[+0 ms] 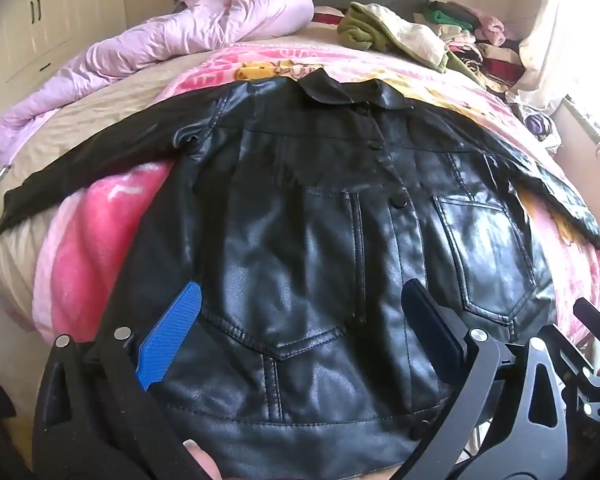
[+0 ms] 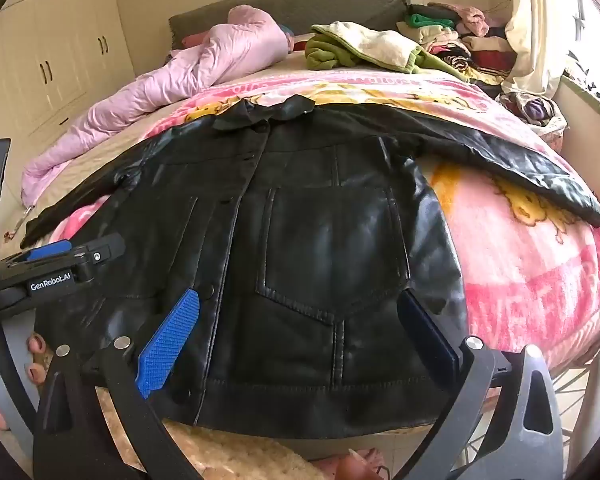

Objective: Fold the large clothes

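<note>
One readable label, "GenRobot.AI", sits on the left gripper (image 2: 40, 254) body

My left gripper (image 1: 300, 340) and right gripper (image 2: 298, 340) are black frames with silver rivets; blue ribbed pads (image 2: 168, 344) line my jaws, white "GenRobot.AI" lettering beside.

A: What colour is the leather jacket (image 1: 300, 220)?
B: Glossy black, with black snap buttons. The blanket (image 2: 532, 264) beneath is pink with yellow cartoon figures.
A: And further back?
B: A pale lilac quilt (image 1: 160, 40), an olive-green and cream garment (image 2: 364, 50), and a grey headboard (image 2: 300, 4). The tool pads (image 2: 168, 344) are blue.
</note>
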`<state>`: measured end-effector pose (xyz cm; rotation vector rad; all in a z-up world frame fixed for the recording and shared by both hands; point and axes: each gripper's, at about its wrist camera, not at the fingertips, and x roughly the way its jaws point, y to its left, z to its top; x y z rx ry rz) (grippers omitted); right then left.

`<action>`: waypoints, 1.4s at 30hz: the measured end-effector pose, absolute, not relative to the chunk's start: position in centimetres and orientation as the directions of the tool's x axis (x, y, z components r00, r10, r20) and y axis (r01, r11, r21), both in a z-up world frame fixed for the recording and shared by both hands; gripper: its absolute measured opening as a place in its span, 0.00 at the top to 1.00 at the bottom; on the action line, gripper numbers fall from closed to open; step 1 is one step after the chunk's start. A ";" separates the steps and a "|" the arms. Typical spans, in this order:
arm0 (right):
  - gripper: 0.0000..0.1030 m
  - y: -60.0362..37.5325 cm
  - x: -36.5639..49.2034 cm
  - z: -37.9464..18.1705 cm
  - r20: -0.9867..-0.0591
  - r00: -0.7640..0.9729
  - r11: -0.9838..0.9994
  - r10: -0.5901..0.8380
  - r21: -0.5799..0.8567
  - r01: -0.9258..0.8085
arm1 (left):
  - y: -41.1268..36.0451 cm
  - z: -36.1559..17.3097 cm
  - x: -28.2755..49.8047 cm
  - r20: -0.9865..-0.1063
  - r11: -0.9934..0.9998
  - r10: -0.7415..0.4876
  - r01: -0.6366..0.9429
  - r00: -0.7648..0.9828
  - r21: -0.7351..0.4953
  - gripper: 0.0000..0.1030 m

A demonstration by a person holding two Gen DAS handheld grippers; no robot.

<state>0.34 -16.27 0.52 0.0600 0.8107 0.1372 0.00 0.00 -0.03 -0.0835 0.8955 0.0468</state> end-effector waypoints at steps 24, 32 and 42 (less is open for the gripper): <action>0.04 -15.9 0.1 0.7 -0.717 0.680 0.988 0.154 0.110 -0.107 | 0.0 0.6 -0.3 -0.776 0.995 -0.013 -0.067 0.630 -0.072 0.09; 0.04 -15.6 0.1 0.7 -0.716 0.682 0.988 0.151 0.101 -0.113 | -0.1 0.5 -0.4 -0.773 0.995 -0.018 -0.066 0.634 -0.076 0.09; 0.04 -15.5 0.0 0.9 -0.712 0.686 0.988 0.152 0.096 -0.119 | -0.1 0.6 -0.6 -0.770 0.995 -0.019 -0.063 0.638 -0.077 0.09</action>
